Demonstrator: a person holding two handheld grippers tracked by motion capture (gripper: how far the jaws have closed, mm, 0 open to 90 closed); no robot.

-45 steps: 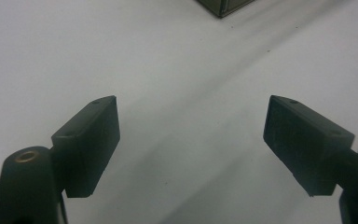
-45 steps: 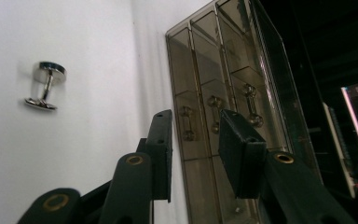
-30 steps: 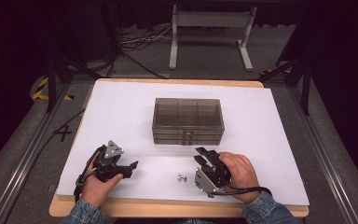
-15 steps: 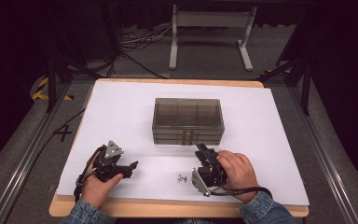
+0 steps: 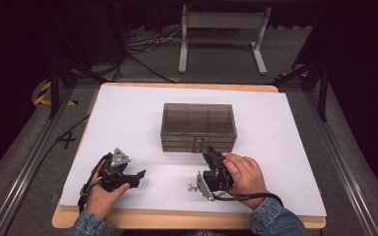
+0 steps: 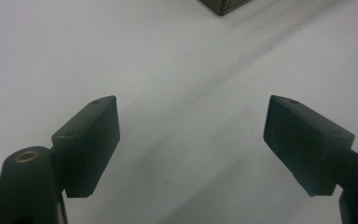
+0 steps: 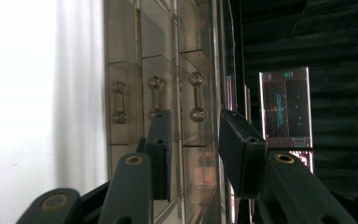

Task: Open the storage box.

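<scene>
From above, I see my right gripper [image 5: 209,156] lying on its side on the white-covered worktop [image 5: 128,113], its tip just in front of the lower right part of the smoky transparent plastic drawer box [image 5: 199,127], which sits in the middle of the worktop. A small metal clip-like piece [image 5: 193,188] lies on the white surface just beside the rear of that gripper. My left gripper [image 5: 137,177] rests near the front left of the worktop, well apart from the box, pointing to the right. Through the left gripper view, my left gripper [image 6: 191,135] stands wide open over bare white surface, nothing between its black pads, and one corner of the box [image 6: 223,4] shows at the top edge. Through the right gripper view, my right gripper [image 7: 193,140] is rolled sideways and partly open, with nothing gripped; it faces the box front [image 7: 168,70], where three clear dumbbell-shaped drawer handles [image 7: 196,95] stand in a row just beyond the pads.
</scene>
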